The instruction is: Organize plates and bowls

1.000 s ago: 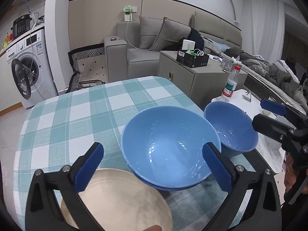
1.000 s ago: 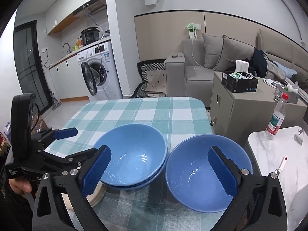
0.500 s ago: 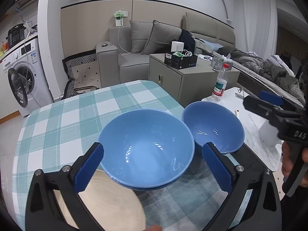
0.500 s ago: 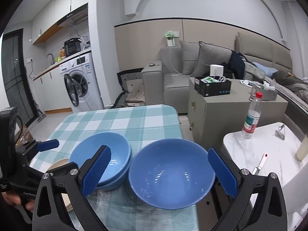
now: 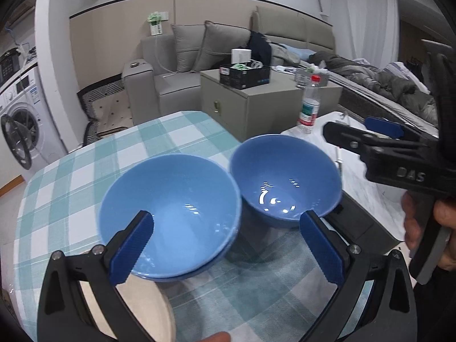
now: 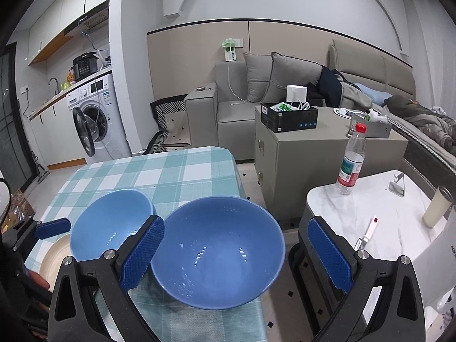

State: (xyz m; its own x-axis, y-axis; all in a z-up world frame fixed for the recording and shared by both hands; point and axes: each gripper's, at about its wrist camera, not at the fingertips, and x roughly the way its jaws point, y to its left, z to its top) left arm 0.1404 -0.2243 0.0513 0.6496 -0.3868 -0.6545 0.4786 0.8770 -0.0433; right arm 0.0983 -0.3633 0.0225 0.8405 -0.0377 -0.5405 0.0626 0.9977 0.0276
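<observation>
A table under a teal and white checked tablecloth (image 6: 159, 176) carries all the dishes, which crowd its near right corner. Biggest of them is a stack of blue bowls (image 5: 171, 213): one bowl nests inside another, and only a thin band of the lower one's rim shows under the upper. The upper bowl is empty and glossy. Just to its right a single blue bowl (image 6: 218, 252), also empty, sits at the very edge of the cloth, its far side reaching past the table corner; in the left wrist view its rim meets the stack's rim or overlaps it, and I cannot tell whether they touch. A cream plate (image 5: 148, 310) lies at the near left, partly under the stack's edge, with nothing on it.

The right gripper (image 6: 236, 253) is spread wide, its blue pads on either side of the single bowl and clear of it, grasping nothing. The left gripper (image 5: 225, 245) is likewise released, its left pad over the stack and its right pad near the single bowl's near side.

Beyond the table corner stands a white marble-top side table (image 6: 367, 199) holding a clear water bottle (image 6: 352, 161) with a red cap, apparently almost empty, and a small white utensil (image 6: 367, 232).
</observation>
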